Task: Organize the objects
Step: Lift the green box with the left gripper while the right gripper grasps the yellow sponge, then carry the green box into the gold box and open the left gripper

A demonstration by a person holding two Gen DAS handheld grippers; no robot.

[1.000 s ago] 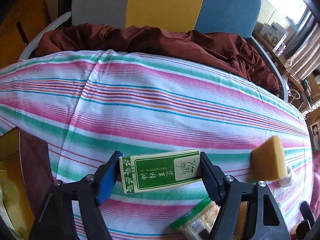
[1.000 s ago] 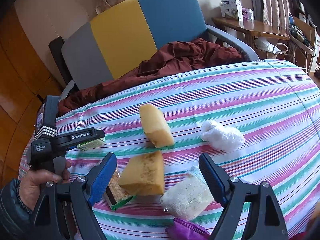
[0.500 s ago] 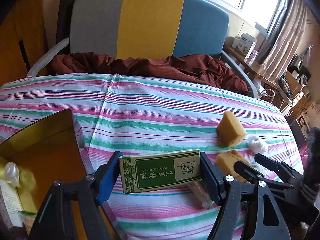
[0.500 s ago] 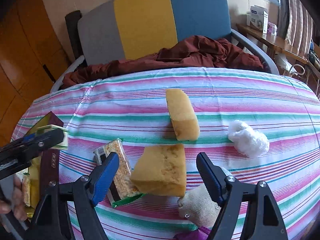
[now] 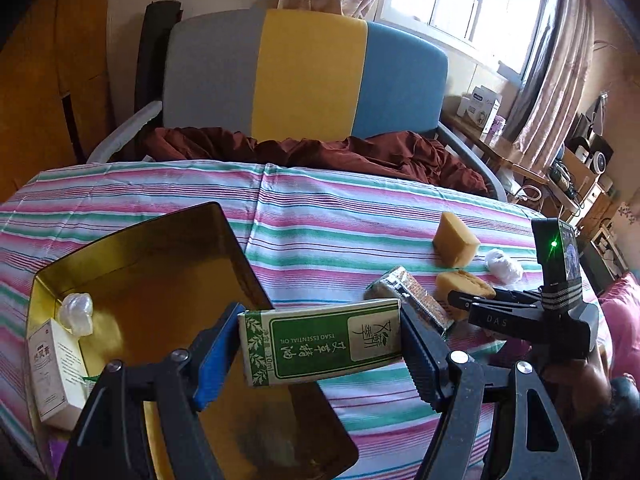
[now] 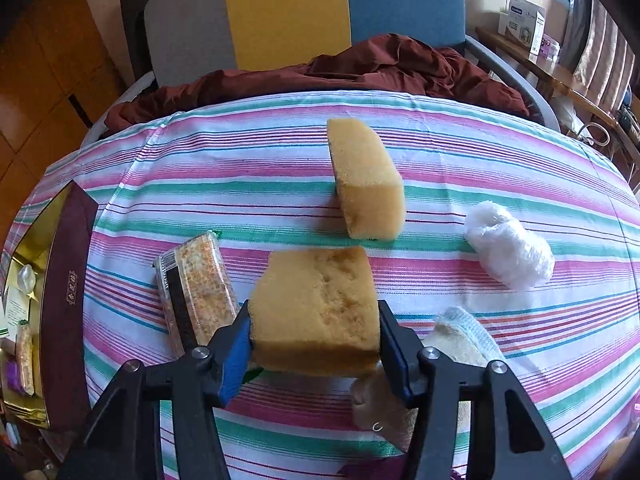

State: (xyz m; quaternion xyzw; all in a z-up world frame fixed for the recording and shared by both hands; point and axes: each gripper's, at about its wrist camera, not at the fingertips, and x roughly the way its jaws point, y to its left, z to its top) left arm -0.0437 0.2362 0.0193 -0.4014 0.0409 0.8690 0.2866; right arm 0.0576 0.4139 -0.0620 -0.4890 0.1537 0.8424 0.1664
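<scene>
Two grippers: both loaded
Left hand-held gripper [image 5: 320,350]: pinches green box [image 5: 320,346] over gold tin [image 5: 132,264]
Right hand-held gripper [image 6: 314,330]: jaws closing, pads pressing sponge [image 6: 316,304]

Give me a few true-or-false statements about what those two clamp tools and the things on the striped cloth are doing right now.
1. The left gripper holds a green and white box. True.
2. The gold tin is empty. False: a white box and a clear wrapped lump lie in it.
3. The right gripper is closing around a yellow sponge. True.
4. Only one sponge is on the cloth. False: a second sponge lies farther back.
5. The white fluffy ball sits inside the tin. False: it rests on the striped cloth.
</scene>
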